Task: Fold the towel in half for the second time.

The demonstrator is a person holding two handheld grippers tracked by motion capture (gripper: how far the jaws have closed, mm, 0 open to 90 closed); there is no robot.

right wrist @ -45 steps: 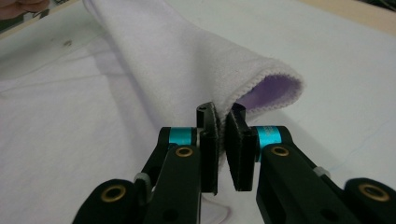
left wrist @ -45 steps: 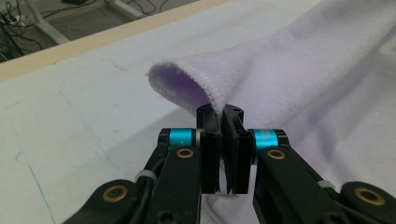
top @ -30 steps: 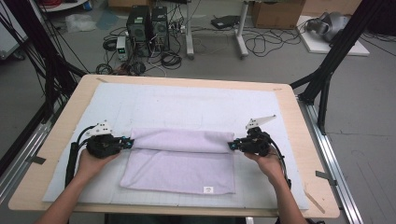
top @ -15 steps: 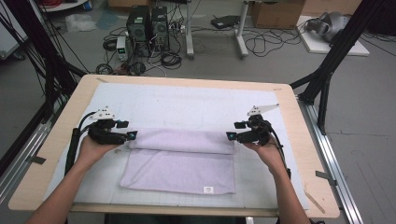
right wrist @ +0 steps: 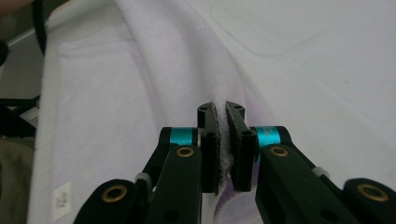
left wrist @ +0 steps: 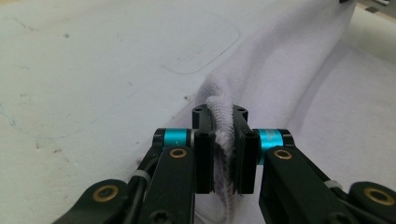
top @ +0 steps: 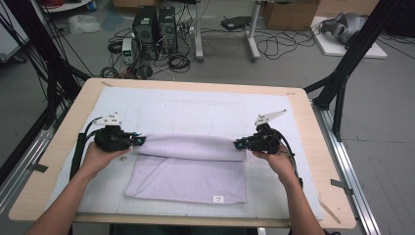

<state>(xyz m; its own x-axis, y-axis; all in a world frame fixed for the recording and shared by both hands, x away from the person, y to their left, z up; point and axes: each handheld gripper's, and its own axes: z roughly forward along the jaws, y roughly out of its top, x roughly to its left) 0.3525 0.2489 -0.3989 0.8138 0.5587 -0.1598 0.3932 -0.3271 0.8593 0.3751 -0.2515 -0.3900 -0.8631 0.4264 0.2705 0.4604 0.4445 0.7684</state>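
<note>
The lavender towel (top: 188, 169) lies on the white mat (top: 205, 110) near my side of the worktop (top: 313, 147), its far edge lifted into a ridge. My left tool (left wrist: 223, 154) has just been closing and now pinches the hem at the left corner; my right tool (right wrist: 223, 154) likewise grips the right corner. I should raise both corners evenly, keep the edge taut between them, and carry it toward the near hem so the fold lands square.
</note>
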